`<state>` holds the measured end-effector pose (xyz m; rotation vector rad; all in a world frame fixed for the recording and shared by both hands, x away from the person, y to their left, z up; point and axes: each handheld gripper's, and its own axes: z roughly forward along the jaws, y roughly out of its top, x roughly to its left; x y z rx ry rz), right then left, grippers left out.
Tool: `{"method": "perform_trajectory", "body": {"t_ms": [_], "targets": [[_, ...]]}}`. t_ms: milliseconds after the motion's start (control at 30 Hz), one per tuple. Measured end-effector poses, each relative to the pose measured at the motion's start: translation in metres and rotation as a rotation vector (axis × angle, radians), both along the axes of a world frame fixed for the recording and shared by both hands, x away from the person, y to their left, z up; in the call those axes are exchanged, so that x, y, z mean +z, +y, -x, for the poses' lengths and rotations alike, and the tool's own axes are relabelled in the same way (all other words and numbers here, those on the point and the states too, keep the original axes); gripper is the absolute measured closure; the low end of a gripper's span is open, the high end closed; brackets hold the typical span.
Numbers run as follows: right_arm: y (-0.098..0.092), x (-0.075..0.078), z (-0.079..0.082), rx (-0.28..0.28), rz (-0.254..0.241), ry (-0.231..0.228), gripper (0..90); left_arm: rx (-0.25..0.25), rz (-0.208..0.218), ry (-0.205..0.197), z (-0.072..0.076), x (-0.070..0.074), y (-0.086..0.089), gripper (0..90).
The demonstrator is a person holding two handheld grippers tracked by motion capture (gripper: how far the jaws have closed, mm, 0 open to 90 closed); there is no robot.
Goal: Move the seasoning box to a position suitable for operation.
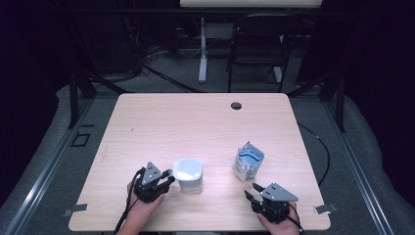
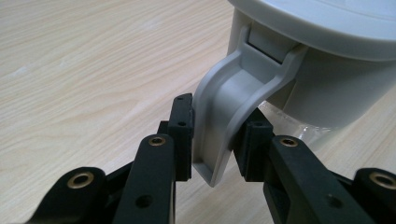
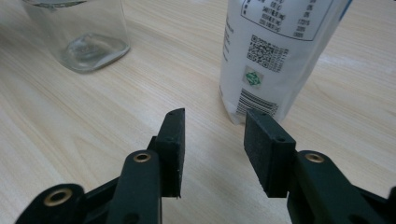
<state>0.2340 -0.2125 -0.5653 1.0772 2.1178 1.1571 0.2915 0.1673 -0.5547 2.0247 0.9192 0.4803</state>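
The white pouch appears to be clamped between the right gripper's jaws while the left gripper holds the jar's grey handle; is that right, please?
Not quite. The right gripper is open with nothing between its jaws; the white pouch stands free on the table just beyond them, as the right gripper view shows. The left gripper does hold the jar's grey handle.
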Motion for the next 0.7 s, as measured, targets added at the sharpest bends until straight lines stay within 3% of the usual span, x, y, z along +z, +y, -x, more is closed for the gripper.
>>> {"method": "perform_trajectory", "body": {"t_ms": [300, 433, 700], "targets": [[0.010, -0.005, -0.002, 0.027, 0.001, 0.018, 60.5, -0.013, 0.004, 0.005, 0.004, 0.000, -0.004, 71.0], [0.015, -0.007, -0.003, 0.041, -0.007, 0.032, 60.5, -0.050, 0.006, 0.000, 0.006, -0.001, -0.005, 71.0], [0.015, -0.006, -0.003, 0.012, -0.028, 0.024, 64.2, -0.066, 0.038, 0.025, 0.004, -0.001, -0.004, 68.0]]}}
